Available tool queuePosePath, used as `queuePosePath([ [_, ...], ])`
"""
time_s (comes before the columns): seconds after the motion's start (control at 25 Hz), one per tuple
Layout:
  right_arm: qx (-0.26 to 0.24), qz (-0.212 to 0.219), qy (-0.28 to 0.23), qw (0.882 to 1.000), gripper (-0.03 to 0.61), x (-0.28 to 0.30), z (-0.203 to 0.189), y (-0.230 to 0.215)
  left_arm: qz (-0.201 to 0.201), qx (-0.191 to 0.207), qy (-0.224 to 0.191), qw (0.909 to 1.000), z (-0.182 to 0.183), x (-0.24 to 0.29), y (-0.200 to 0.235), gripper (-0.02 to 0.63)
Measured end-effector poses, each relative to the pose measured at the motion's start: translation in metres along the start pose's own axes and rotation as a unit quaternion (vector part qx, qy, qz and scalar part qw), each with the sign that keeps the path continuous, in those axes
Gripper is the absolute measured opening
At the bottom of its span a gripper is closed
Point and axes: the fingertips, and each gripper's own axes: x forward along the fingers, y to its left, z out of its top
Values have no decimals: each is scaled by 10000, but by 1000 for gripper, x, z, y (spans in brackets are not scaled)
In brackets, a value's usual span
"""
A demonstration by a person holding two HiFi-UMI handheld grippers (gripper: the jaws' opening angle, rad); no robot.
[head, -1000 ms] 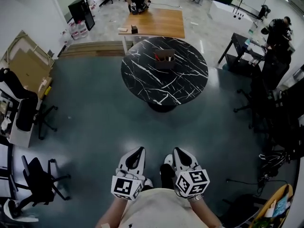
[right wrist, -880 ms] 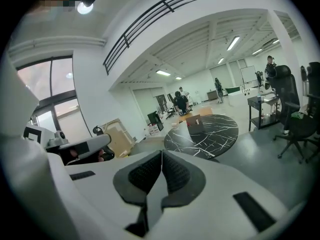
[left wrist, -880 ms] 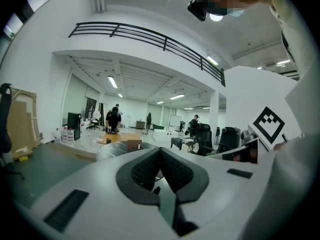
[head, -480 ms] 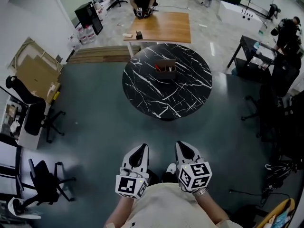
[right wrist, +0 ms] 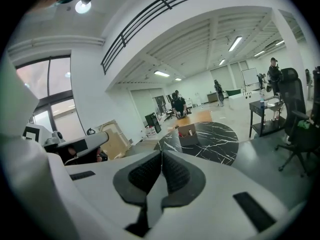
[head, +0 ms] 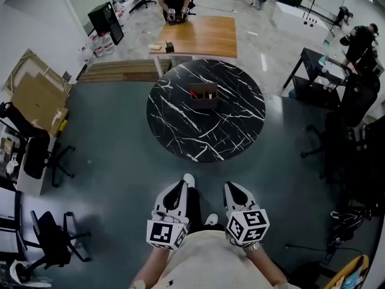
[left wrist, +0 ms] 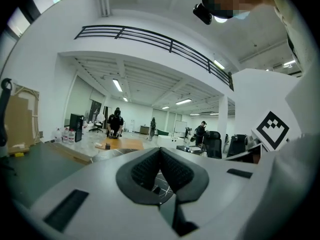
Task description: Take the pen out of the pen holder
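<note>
Round blk marble table (head: 228,131) w/ wood table (head: 204,35) behind, cardboard (head: 33,95) left.

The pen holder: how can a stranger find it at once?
Find the round black table with white veins, mid-floor. The pen holder is the small brown box on it, the only thing there, with red showing at its left end.

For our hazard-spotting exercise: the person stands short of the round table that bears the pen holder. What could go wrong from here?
1. Both the left gripper and the right gripper are shut; reaching in like that could knock the pen holder over.
2. The holder sits near the middle of the table, unheld; pulling the red pen might drag or tip it.
</note>
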Motion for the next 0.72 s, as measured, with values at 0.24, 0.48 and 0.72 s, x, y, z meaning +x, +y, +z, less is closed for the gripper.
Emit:
queuePosePath([
  [0.24, 84, -487, -43, 9988, 18, 49, 34, -43, -663, -3, 103, 9977, 1, 94, 12, 11],
  [0.48, 250, -862, 112, 9959, 18, 123, 68, -82, -917, -71, 240, 9955, 6, 191, 56, 11],
  [0.72, -40, -814, 345, 9961, 17, 213, 95, -96, -918, -160, 262, 9953, 8, 273, 107, 9],
])
